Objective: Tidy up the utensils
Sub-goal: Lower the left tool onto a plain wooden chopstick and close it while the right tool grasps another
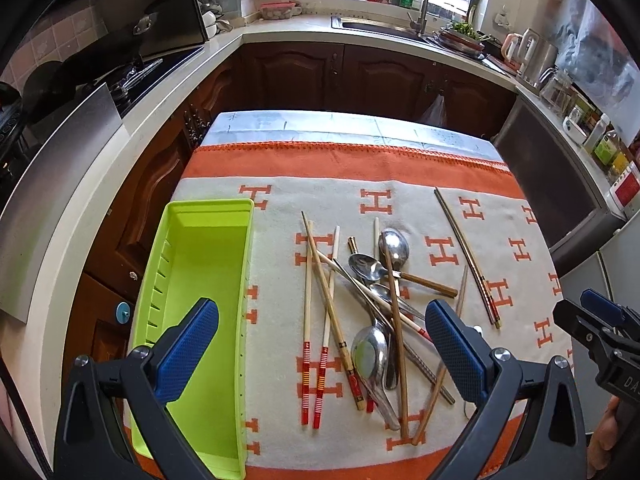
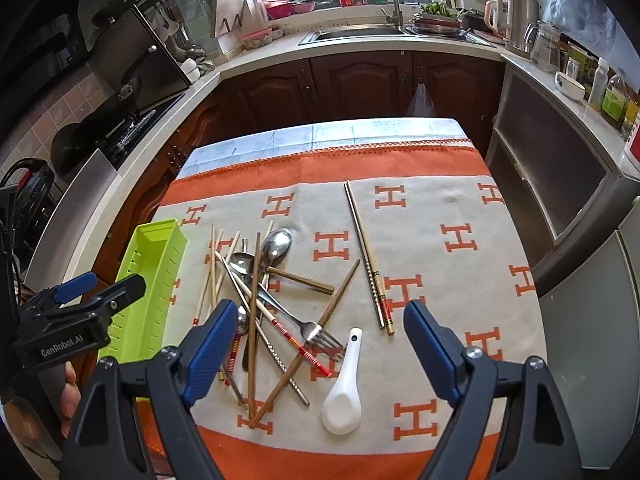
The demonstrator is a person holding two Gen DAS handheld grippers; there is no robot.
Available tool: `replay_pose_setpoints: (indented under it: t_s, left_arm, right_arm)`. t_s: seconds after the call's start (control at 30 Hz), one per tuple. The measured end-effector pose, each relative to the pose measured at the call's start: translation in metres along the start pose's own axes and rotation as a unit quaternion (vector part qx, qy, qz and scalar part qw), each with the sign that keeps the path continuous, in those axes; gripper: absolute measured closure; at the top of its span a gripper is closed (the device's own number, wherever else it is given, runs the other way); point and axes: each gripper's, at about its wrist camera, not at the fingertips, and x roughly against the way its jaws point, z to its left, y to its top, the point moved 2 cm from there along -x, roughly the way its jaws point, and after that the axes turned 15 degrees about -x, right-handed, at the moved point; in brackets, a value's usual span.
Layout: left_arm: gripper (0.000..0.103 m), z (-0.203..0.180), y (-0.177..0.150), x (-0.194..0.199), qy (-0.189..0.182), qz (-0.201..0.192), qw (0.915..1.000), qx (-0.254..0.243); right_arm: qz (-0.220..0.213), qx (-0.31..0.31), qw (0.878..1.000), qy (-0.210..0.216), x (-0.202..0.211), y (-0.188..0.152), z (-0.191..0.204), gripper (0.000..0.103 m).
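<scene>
A heap of chopsticks (image 1: pixel 320 312), metal spoons (image 1: pixel 394 244) and a fork (image 2: pixel 316 332) lies on the orange-and-cream cloth (image 1: pixel 440 216). A white ceramic spoon (image 2: pixel 342 396) lies at the near side of the heap. A separate pair of metal chopsticks (image 2: pixel 366 256) lies to the right. An empty lime-green tray (image 1: pixel 200 280) stands at the left edge. My left gripper (image 1: pixel 322 340) is open above the near side of the heap, its left finger over the tray. My right gripper (image 2: pixel 316 344) is open above the fork and white spoon.
The table stands in a kitchen with dark wood cabinets (image 1: pixel 360 76) behind it, a stove (image 1: pixel 132 80) on the left and a sink (image 1: pixel 380 28) at the back. A grey cabinet (image 2: pixel 552 184) stands close to the table's right side.
</scene>
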Motion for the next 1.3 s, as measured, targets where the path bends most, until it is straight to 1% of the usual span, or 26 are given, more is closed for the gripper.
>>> replay_pose_setpoints:
  t_s: [0.1, 0.2, 0.27, 0.33, 0.4, 0.43, 0.5, 0.57, 0.6, 0.63, 0.67, 0.8, 0.83, 0.87, 0.93, 1.07, 1.13, 1.27, 1.3]
  left_arm:
    - [0.002, 0.009, 0.009, -0.012, 0.000, 0.006, 1.0000, 0.006]
    - [0.002, 0.015, 0.019, -0.028, 0.011, 0.037, 0.9992, 0.004]
    - [0.005, 0.015, 0.022, -0.039, 0.019, 0.047, 0.9987, -0.008]
    - [0.006, 0.013, 0.022, -0.049, 0.018, 0.053, 0.9983, -0.015]
    - [0.007, 0.012, 0.019, -0.060, 0.008, 0.064, 0.9978, -0.015]
    - [0.009, 0.011, 0.017, -0.067, 0.004, 0.071, 0.9973, -0.015]
    - [0.019, 0.010, 0.011, -0.080, -0.002, 0.091, 0.9958, -0.012]
    - [0.038, 0.010, 0.003, -0.094, -0.016, 0.114, 0.9934, -0.003]
    - [0.043, 0.011, -0.001, -0.100, -0.027, 0.123, 0.9920, 0.005]
    - [0.051, 0.012, -0.005, -0.107, -0.041, 0.134, 0.9899, 0.015]
    - [0.056, 0.013, -0.008, -0.112, -0.053, 0.141, 0.9884, 0.023]
    - [0.064, 0.016, -0.017, -0.126, -0.081, 0.150, 0.9843, 0.048]
    - [0.069, 0.016, -0.017, -0.128, -0.085, 0.150, 0.9837, 0.052]
    - [0.073, 0.016, -0.017, -0.130, -0.088, 0.148, 0.9834, 0.055]
    - [0.078, 0.016, -0.017, -0.133, -0.096, 0.148, 0.9823, 0.062]
    - [0.086, 0.017, -0.016, -0.140, -0.112, 0.153, 0.9788, 0.078]
    - [0.087, 0.017, -0.016, -0.143, -0.114, 0.154, 0.9780, 0.082]
    - [0.087, 0.016, -0.017, -0.148, -0.118, 0.157, 0.9767, 0.087]
    - [0.087, 0.016, -0.017, -0.149, -0.119, 0.157, 0.9765, 0.088]
  right_arm:
    - [0.013, -0.008, 1.000, -0.006, -0.014, 0.013, -0.011, 0.024]
    - [0.024, -0.012, 1.000, -0.011, -0.030, 0.027, -0.020, 0.026]
    - [0.039, -0.013, 0.999, -0.011, -0.044, 0.035, -0.026, 0.027]
    - [0.055, -0.018, 0.998, -0.008, -0.057, 0.040, -0.030, 0.034]
    - [0.076, -0.023, 0.997, -0.007, -0.071, 0.041, -0.033, 0.039]
    - [0.086, -0.023, 0.996, -0.003, -0.077, 0.040, -0.032, 0.040]
    - [0.107, -0.023, 0.994, 0.013, -0.089, 0.036, -0.027, 0.042]
    - [0.123, -0.018, 0.992, 0.027, -0.096, 0.030, -0.019, 0.042]
    - [0.131, -0.014, 0.991, 0.034, -0.100, 0.026, -0.014, 0.043]
    - [0.138, -0.008, 0.990, 0.041, -0.103, 0.022, -0.007, 0.045]
    - [0.144, -0.003, 0.988, 0.047, -0.106, 0.019, -0.001, 0.045]
    - [0.172, 0.015, 0.982, 0.076, -0.119, 0.005, 0.024, 0.051]
    - [0.179, 0.019, 0.980, 0.081, -0.123, 0.002, 0.029, 0.054]
    - [0.184, 0.021, 0.979, 0.084, -0.127, 0.000, 0.034, 0.055]
    - [0.194, 0.024, 0.977, 0.089, -0.135, -0.004, 0.043, 0.059]
    - [0.210, 0.027, 0.973, 0.093, -0.148, -0.011, 0.056, 0.068]
    - [0.217, 0.026, 0.971, 0.094, -0.153, -0.013, 0.059, 0.072]
    - [0.224, 0.027, 0.970, 0.087, -0.161, -0.018, 0.062, 0.074]
    - [0.222, 0.028, 0.971, 0.087, -0.161, -0.019, 0.063, 0.077]
